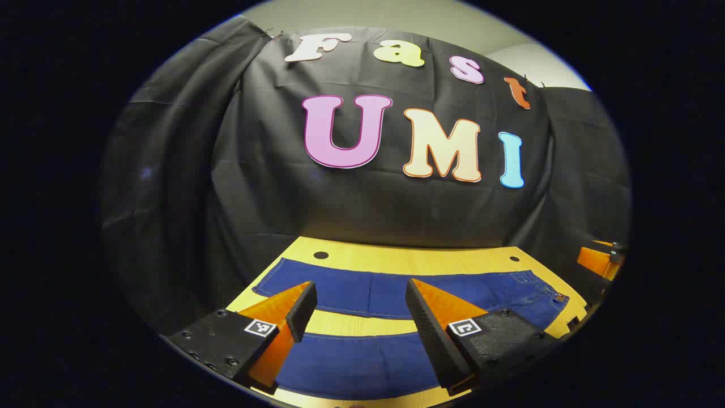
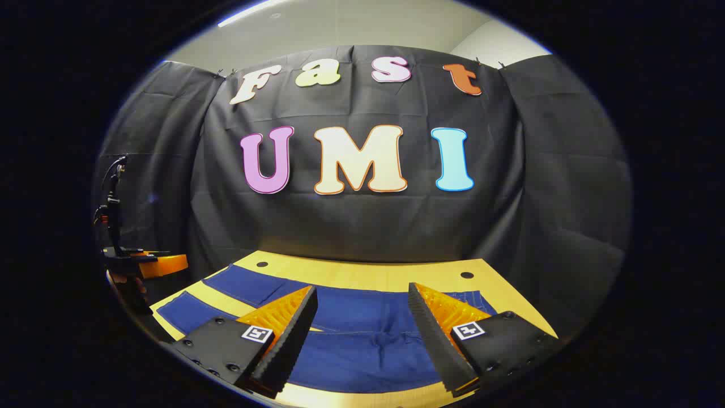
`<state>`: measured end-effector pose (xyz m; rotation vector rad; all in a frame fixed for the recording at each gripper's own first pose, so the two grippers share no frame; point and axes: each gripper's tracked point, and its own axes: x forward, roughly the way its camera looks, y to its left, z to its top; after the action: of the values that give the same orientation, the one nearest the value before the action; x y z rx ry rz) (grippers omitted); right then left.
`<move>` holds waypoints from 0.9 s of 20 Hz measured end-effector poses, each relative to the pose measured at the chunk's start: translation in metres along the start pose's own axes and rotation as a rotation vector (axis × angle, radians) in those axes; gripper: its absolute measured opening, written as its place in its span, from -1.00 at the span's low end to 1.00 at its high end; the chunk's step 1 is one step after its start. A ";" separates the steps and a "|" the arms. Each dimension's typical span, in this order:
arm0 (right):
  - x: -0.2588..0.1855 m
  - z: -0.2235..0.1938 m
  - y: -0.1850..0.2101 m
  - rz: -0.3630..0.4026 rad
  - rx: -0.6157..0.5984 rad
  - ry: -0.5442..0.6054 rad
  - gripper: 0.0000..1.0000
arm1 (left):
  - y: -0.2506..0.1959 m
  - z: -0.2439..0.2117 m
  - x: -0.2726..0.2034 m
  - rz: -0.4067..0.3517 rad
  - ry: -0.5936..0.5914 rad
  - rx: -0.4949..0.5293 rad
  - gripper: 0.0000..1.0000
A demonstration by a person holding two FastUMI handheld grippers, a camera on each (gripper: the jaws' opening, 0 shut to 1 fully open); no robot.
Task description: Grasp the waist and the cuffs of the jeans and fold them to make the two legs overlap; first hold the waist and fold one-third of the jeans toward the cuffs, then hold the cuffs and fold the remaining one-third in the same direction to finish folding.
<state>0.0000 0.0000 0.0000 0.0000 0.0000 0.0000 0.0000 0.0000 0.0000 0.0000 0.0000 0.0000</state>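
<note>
Dark blue jeans [image 1: 362,294] lie flat on the yellow table [image 1: 408,258], legs spread apart with a strip of table between them. The waist [image 1: 552,297] is at the right in the left gripper view and the cuffs [image 1: 266,283] at the left. My left gripper [image 1: 361,309] hovers open over the legs with nothing between its fingers. In the right gripper view the jeans [image 2: 362,334] spread below my right gripper [image 2: 362,317], which is open over the crotch and waist part. The cuffs [image 2: 187,306] reach toward the left there.
The table has small dark holes [image 1: 321,255] near its back edge. The black cloth wall stands right behind the table. The other gripper [image 2: 141,263] shows at the far left of the right gripper view, and at the right edge [image 1: 600,258] of the left gripper view.
</note>
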 end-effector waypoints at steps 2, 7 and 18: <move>-0.005 -0.001 -0.005 -0.003 0.000 0.008 0.97 | 0.005 -0.006 0.001 0.009 0.016 -0.015 0.89; -0.016 -0.008 -0.015 -0.012 -0.016 0.033 0.97 | 0.026 -0.015 0.000 0.017 0.048 -0.021 0.89; -0.029 -0.033 -0.008 0.027 -0.057 0.102 0.99 | 0.071 -0.074 -0.017 -0.073 0.249 0.038 0.89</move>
<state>-0.0290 -0.0085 -0.0326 -0.0573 0.1021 0.0269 -0.0168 0.0712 -0.0737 0.0375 0.2495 -0.0730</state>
